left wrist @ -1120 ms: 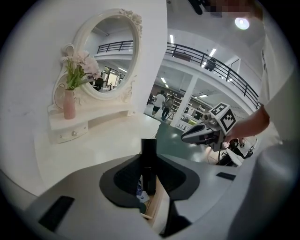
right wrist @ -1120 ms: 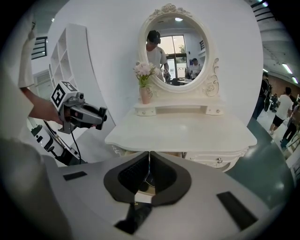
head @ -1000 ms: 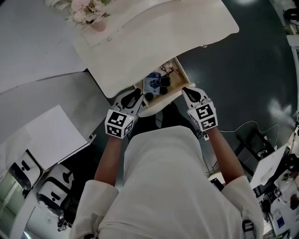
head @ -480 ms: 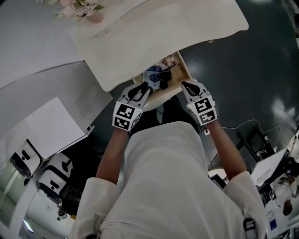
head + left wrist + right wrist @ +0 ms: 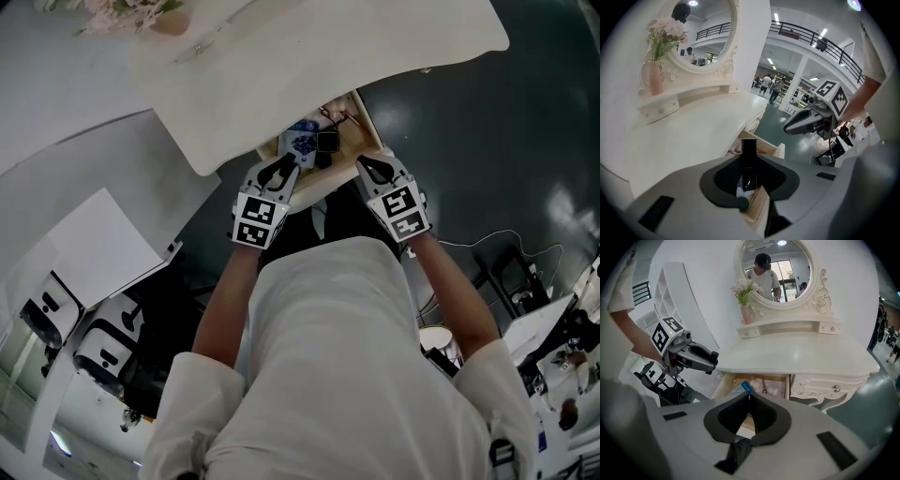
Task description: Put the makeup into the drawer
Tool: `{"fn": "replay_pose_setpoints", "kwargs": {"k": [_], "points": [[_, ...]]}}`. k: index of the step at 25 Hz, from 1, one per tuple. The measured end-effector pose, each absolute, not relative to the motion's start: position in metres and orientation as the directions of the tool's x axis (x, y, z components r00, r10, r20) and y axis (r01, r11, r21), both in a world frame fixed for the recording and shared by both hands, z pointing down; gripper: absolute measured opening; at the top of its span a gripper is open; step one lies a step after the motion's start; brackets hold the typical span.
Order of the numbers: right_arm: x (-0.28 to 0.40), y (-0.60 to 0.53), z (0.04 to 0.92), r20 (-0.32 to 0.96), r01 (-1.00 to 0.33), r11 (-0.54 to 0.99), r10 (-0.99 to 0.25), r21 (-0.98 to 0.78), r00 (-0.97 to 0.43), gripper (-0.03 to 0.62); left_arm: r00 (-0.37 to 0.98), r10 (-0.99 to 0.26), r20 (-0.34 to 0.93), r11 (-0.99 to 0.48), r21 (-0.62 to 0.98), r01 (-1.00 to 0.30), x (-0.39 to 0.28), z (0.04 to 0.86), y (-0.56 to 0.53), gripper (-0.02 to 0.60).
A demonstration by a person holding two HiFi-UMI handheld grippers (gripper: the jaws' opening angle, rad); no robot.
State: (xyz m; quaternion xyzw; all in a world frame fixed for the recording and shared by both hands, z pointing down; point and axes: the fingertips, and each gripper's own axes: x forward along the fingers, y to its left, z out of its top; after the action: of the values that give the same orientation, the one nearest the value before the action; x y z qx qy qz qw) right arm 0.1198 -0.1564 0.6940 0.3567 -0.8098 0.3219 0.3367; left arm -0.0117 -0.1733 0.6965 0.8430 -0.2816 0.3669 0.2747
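Observation:
The dressing table's wooden drawer (image 5: 364,129) stands open and holds a blue-and-white packet (image 5: 302,145), a black compact (image 5: 327,142) and other small items. My left gripper (image 5: 286,169) hovers at the drawer's front left corner. It is shut on a slim black makeup tube (image 5: 749,147), which stands upright between the jaws of this gripper (image 5: 750,163) above the drawer's wooden edge (image 5: 764,149). My right gripper (image 5: 362,161) is at the drawer's front right; in its own view this gripper (image 5: 749,397) is shut with nothing in it. The drawer (image 5: 723,383) lies just beyond the tips.
The white dressing table (image 5: 309,56) carries a vase of pink flowers (image 5: 746,298) and an oval mirror (image 5: 780,268). A closed drawer with a knob (image 5: 836,388) sits to the right of the open one. A white board (image 5: 84,253) and equipment (image 5: 103,347) stand on the left; a cable (image 5: 497,246) crosses the dark floor.
Both grippers have moved forward to the drawer's front. The left one has carried the black tube from below the drawer's edge to just over its front left corner.

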Motion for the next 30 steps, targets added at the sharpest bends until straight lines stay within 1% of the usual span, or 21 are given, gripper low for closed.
{"fn": "replay_pose_setpoints", "kwargs": {"k": [4,15,24,30], "points": [[0.117,-0.156,0.709,0.78,-0.792,0.535,-0.344,-0.294,-0.522,0.029,0.521,-0.271,0.81,-0.681,0.222,-0.698,-0.014,0.721,-0.168,0.109],[0.114,-0.154,0.74,0.791,-0.75,0.579,-0.272,-0.32,-0.548,0.029,0.46,-0.233,0.857,-0.652,0.213,-0.727,-0.006,0.774,-0.162,0.109],[0.119,-0.153,0.754,0.788,-0.734,0.588,-0.25,-0.338,-0.563,0.029,0.41,-0.167,0.896,-0.659,0.208,-0.723,0.0,0.809,-0.161,0.109],[0.119,-0.153,0.761,0.779,-0.73,0.579,-0.242,-0.362,-0.578,0.029,0.351,-0.07,0.934,-0.669,0.217,-0.711,0.002,0.842,-0.155,0.109]]}}
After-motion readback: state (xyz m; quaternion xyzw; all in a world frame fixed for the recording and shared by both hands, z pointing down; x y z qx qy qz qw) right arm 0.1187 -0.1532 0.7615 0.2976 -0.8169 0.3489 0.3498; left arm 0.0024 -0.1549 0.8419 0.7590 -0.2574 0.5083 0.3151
